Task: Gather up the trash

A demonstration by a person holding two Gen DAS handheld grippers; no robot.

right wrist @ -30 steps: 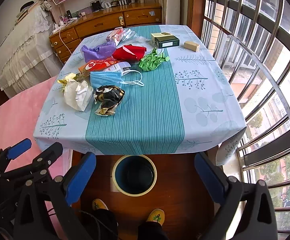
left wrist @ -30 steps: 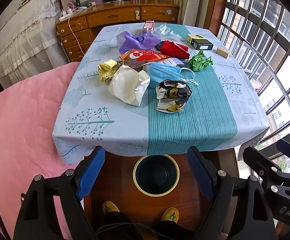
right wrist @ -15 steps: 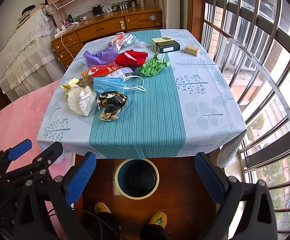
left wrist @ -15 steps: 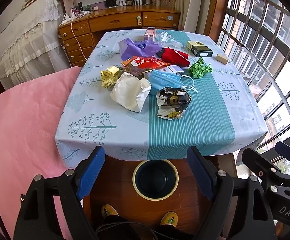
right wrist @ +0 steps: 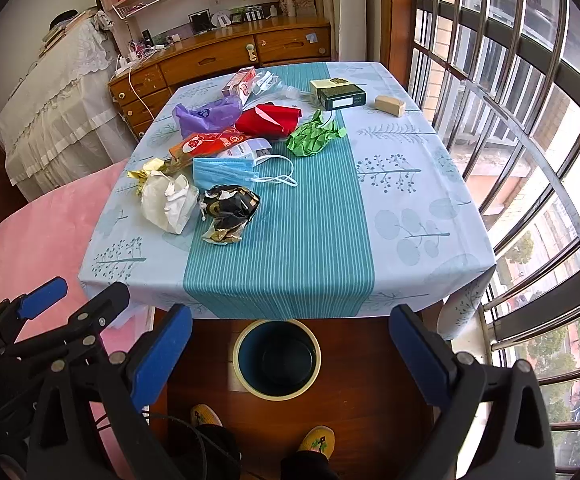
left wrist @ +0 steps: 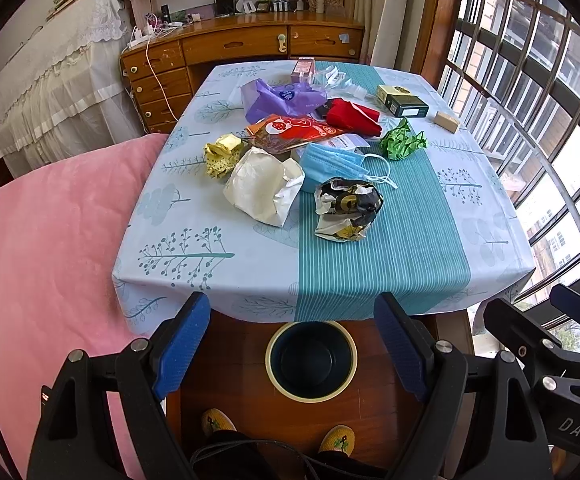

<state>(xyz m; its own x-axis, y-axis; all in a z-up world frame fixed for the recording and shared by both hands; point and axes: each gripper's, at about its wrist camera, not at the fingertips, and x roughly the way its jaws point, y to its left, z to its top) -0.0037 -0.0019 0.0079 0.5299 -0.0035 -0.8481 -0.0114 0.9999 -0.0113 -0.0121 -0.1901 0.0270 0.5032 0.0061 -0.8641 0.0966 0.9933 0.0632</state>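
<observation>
**Ana:** Trash everywhere, and none of it collected yet, as far as I can judge. The bin [left wrist: 311,360] stands on the floor just beyond the near edge of the surface [left wrist: 389,264], and it looks empty inside.

**Ben:** Sensible spot for it: anything lifted off the near edge only has to come down a little to drop in. Where are the hand-held grippers?

**Ana:** Both hang over the floor, short of the near edge. The left hand-held gripper [left wrist: 291,348] has its jaws spread wide with nothing between them, and the right hand-held gripper [right wrist: 290,354] is the same, wide apart and holding nothing. I read that as readiness to reach in.

**Ben:** And the trash itself?

**Ana:** Bunched on the left half of the surface, toward the middle. Nearest the near edge are a black-and-gold crumpled wrapper [left wrist: 347,210] and a white crumpled paper bag [left wrist: 264,192], just beside each other. Behind them lie a blue face mask [left wrist: 335,164], a yellow wrapper [left wrist: 222,154], a red-orange snack packet [left wrist: 295,134], a green paper ball [left wrist: 401,144], a red bag [left wrist: 353,118] and a purple bag [left wrist: 280,98].

**Ben:** Toward the far right corner?

**Ana:** A dark box [left wrist: 403,102] and a small tan block [left wrist: 447,121], well apart from the heap. Whether they count as trash I cannot tell.

**Ben:** Then the black-and-gold wrapper looks like the easiest first pick, being closest to the bin.
</observation>
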